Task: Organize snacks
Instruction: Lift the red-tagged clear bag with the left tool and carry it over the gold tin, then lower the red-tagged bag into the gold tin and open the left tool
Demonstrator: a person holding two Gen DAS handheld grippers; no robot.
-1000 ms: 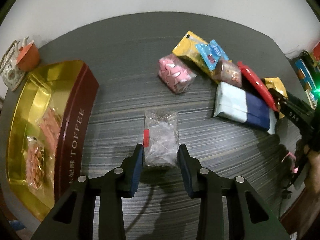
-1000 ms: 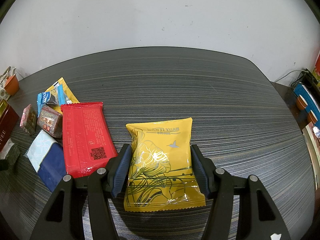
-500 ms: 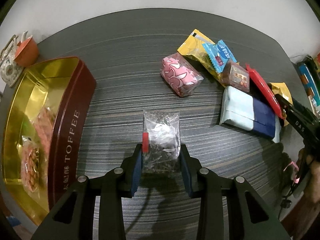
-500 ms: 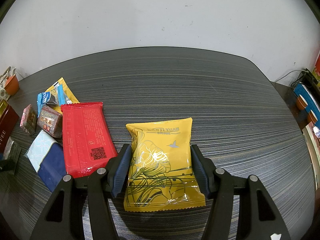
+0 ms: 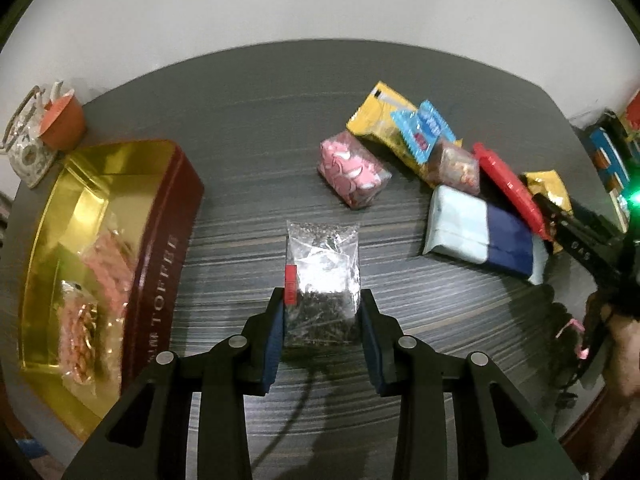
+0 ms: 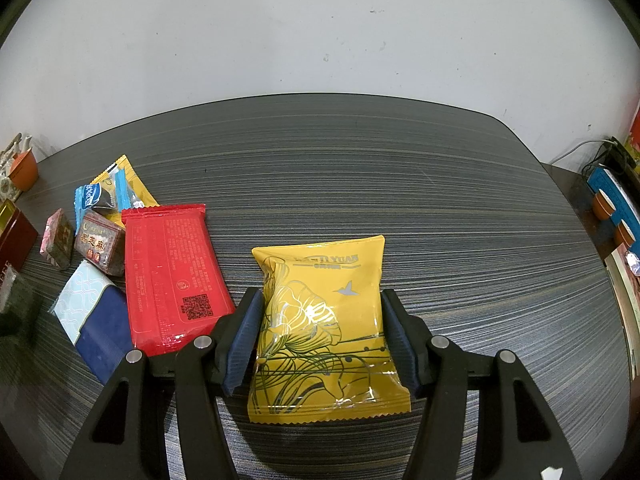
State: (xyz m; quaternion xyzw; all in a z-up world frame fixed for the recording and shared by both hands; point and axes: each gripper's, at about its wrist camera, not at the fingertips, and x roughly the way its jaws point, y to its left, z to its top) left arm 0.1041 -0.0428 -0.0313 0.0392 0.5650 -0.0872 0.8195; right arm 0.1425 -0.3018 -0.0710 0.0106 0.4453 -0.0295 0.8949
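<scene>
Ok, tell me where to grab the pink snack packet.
Take the pink packet across its short width, at the middle, coming down from above. It lies flat and blocky on the table, apart from the other snacks, with both long sides bare for the fingers.

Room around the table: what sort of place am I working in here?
Probably a home or small office sitting area, not a kitchen. A dark wood-grain table stands against a plain white wall, with a teapot and small clay cups at its edges, and an open toffee tin beside loose snack packets.
</scene>
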